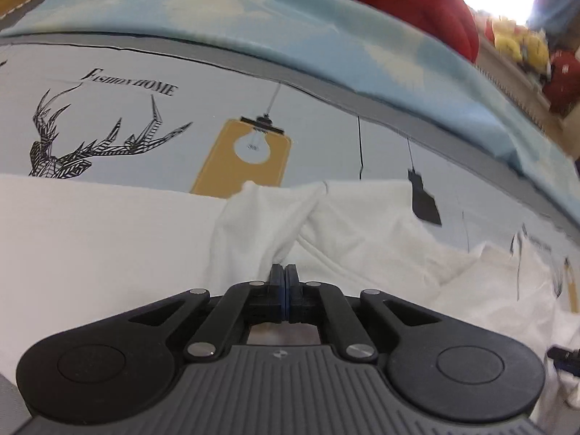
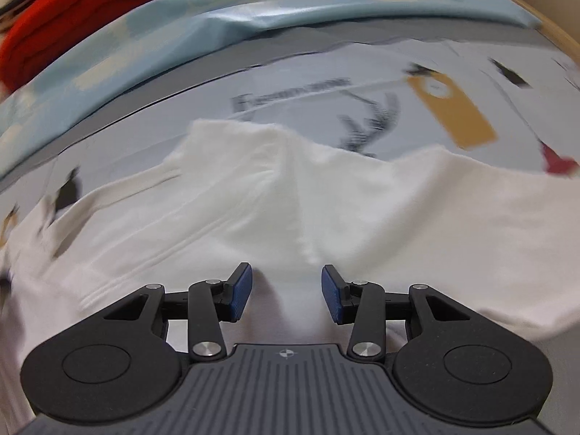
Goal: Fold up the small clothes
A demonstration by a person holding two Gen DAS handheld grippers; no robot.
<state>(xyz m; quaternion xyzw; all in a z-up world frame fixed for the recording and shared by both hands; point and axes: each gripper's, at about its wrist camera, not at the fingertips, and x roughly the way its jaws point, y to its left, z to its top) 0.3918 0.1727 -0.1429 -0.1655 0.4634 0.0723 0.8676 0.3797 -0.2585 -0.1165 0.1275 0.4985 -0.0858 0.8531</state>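
A white garment (image 1: 108,232) lies spread on a printed bedsheet (image 1: 145,65). In the left wrist view my left gripper (image 1: 285,272) is shut, its blue pads pinched on a bunched fold of the white garment that rises ahead of the tips. In the right wrist view, which is motion-blurred, my right gripper (image 2: 286,286) is open and empty, its pads (image 2: 241,290) apart just above the white garment (image 2: 253,195), with a raised fold of cloth ahead of it. The tip of the right gripper (image 1: 565,357) shows at the right edge of the left wrist view.
The sheet carries a deer print (image 1: 72,145) and a yellow lamp tag print (image 1: 250,152). A light blue blanket (image 1: 326,29) and a red cloth (image 1: 398,0) lie beyond it. Yellow and red toys (image 1: 525,47) sit at the far right.
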